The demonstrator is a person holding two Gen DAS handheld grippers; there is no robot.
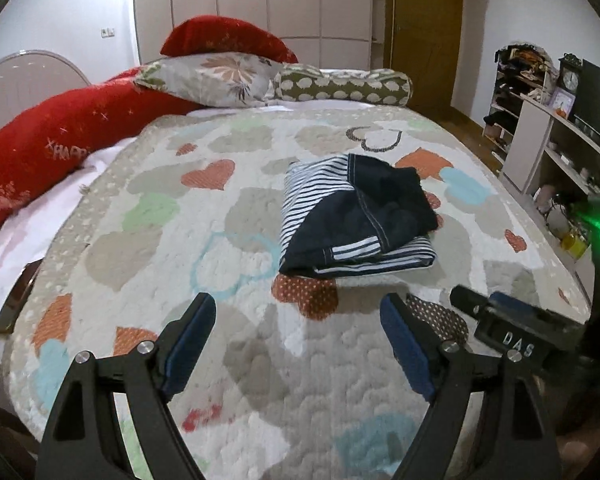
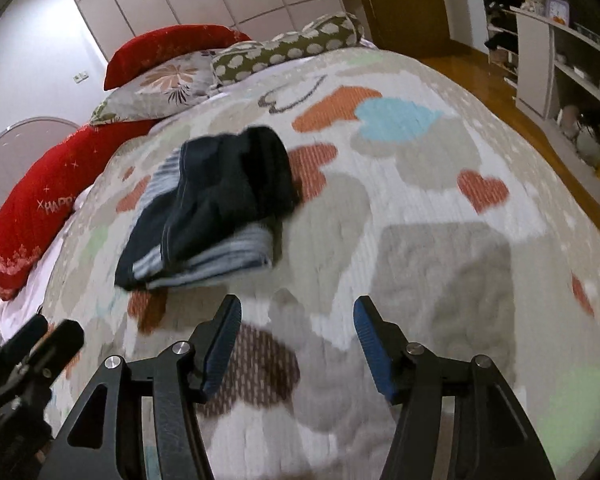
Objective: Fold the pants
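The pants are dark navy with a blue-and-white striped lining. They lie folded into a compact bundle on the heart-patterned bedspread. In the right wrist view the pants sit up and to the left. My left gripper is open and empty, a short way in front of the bundle, above the bedspread. My right gripper is open and empty, to the right of the bundle and clear of it. The right gripper also shows at the right edge of the left wrist view.
Red bolsters, a floral pillow and a spotted bolster lie at the head of the bed. A phone lies at the left bed edge. Shelves stand to the right across a wooden floor.
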